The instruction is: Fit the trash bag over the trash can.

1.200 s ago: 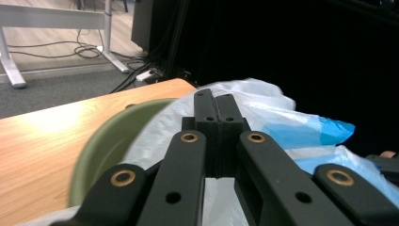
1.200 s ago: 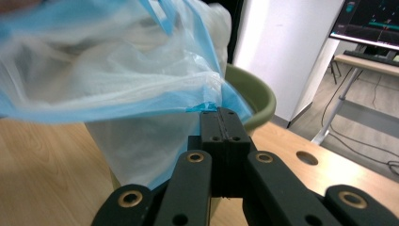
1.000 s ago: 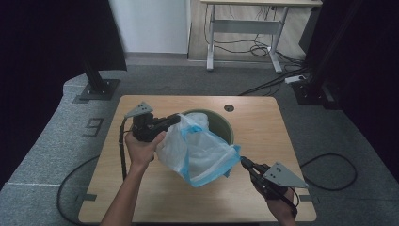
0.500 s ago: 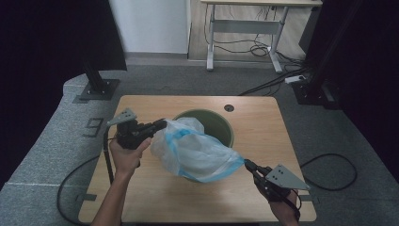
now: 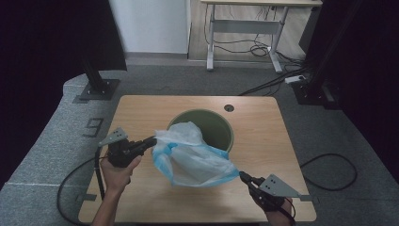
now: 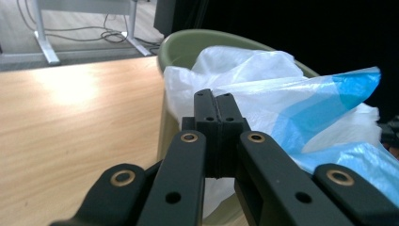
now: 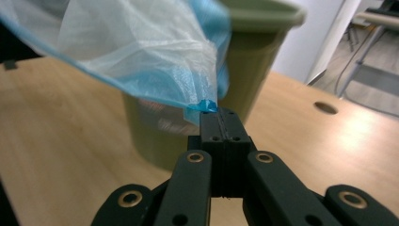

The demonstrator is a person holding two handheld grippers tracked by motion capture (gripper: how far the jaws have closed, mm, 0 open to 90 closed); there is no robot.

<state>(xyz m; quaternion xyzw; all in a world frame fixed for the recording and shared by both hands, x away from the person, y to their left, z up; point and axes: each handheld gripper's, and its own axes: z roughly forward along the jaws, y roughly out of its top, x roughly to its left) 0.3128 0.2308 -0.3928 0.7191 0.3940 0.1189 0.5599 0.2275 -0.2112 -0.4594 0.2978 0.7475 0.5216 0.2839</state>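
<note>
So the left tool (image 5: 151, 141) and right tool (image 5: 243, 176) each pinch an edge of the plastic bag (image 5: 195, 157), stretched wide but not yet inside the green bin (image 5: 221, 127).

The light wooden counter (image 5: 141, 113) with a round cable hole (image 5: 229, 108) stands on grey carpet floor (image 5: 188, 80). Behind it are a white wall panel (image 5: 150, 26) and a white metal-framed desk (image 5: 244, 23) with loose cables (image 5: 263, 47) beneath. Black curtains (image 5: 42, 52) darken both sides.
</note>
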